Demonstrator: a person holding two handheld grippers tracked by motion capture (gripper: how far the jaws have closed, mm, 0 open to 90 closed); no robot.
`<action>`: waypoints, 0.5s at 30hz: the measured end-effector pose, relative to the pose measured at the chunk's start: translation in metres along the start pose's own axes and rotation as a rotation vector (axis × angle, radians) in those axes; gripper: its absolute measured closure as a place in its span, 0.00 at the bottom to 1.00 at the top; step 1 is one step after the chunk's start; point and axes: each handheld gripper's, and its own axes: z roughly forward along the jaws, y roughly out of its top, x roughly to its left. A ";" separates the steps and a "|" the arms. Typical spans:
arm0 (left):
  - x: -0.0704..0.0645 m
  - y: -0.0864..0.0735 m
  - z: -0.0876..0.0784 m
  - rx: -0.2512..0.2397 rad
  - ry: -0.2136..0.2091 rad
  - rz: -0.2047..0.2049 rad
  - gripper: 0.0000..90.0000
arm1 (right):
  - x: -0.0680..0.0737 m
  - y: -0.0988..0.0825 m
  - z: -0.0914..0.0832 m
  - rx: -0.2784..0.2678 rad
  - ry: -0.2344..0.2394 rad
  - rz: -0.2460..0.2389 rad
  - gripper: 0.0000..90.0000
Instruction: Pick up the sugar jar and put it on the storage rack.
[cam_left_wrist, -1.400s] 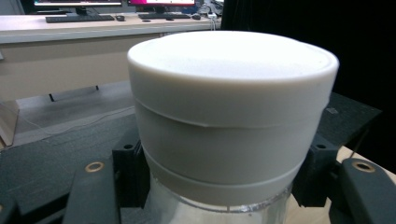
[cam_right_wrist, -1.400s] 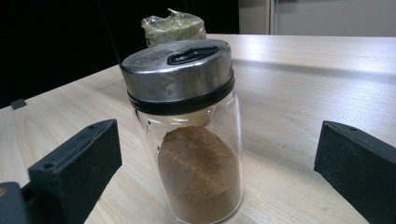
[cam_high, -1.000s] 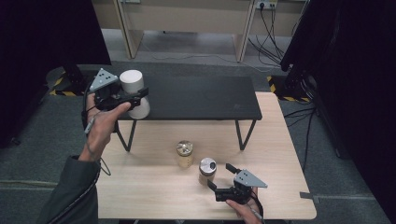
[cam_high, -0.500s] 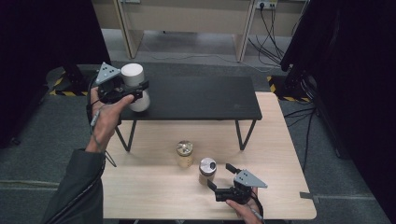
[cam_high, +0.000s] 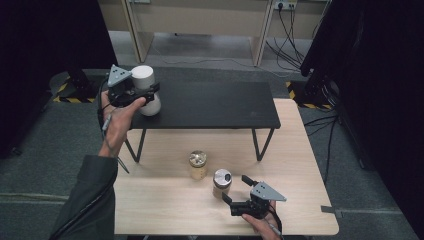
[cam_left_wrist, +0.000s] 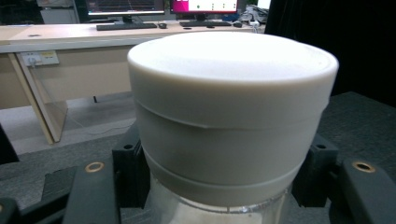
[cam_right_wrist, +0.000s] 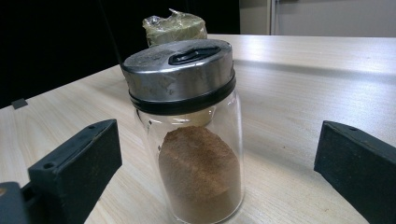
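we have the left gripper (cam_high: 150, 95) clamped on the white-lidded jar (cam_high: 145, 90), jaws pressing its clear body just under the lid, as the left gripper view shows (cam_left_wrist: 231, 121). the jar sits at the left end of the black bench (cam_high: 210, 102), at or just above its top; we cannot tell which. we judge this the placing step: setting the jar on the bench. next calls for lowering until the base rests flat, well in from the edge, then letting go. our right gripper (cam_high: 236, 189) waits on the wooden table (cam_high: 300, 150) with jaws apart, the spice jar (cam_right_wrist: 189, 126) between them but untouched. a wrapped jar (cam_high: 197, 164) stands just beside it.
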 end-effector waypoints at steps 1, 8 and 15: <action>0.000 -0.001 0.001 -0.001 0.003 0.000 0.39 | 0.000 0.000 0.000 0.000 0.000 0.000 0.01; 0.000 -0.004 0.004 -0.006 0.008 0.008 0.39 | 0.000 0.000 0.000 0.000 0.000 -0.002 0.01; -0.001 -0.006 0.004 -0.012 0.010 0.020 0.39 | 0.000 0.000 0.000 -0.001 0.001 -0.002 0.01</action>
